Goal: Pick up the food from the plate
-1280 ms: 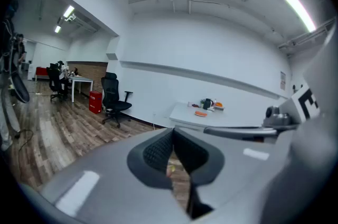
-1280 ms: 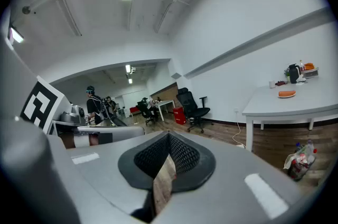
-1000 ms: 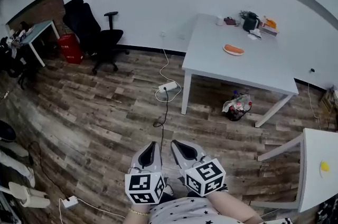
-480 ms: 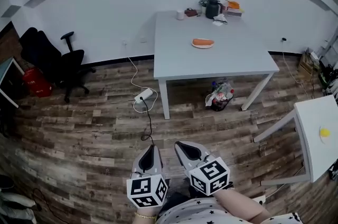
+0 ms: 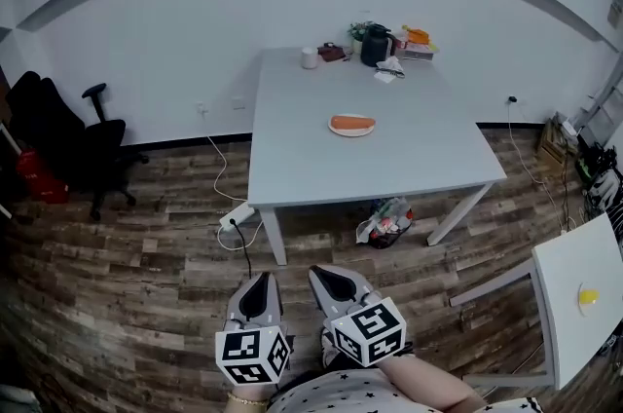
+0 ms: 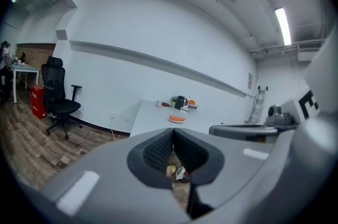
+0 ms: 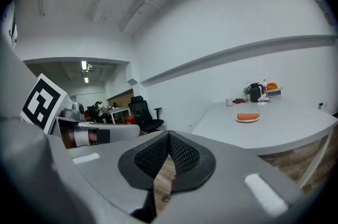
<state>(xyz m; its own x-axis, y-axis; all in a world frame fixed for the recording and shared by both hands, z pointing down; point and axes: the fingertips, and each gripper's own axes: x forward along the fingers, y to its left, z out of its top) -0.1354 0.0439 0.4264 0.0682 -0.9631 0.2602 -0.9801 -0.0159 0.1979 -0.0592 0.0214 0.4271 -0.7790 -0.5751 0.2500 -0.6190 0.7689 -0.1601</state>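
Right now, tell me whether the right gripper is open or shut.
Shut. In the right gripper view the right gripper shows its pads meeting at the tips, with nothing between them.

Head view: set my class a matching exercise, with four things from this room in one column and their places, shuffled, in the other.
Things:
1 plate of food
2 black jug
3 office chair
4 plastic bag

Places:
A under the table
B left of the table, apart from it
C at the table's far edge
D middle of the tabletop

Pairs: 1-D, 2-C, 3-B, 4-A
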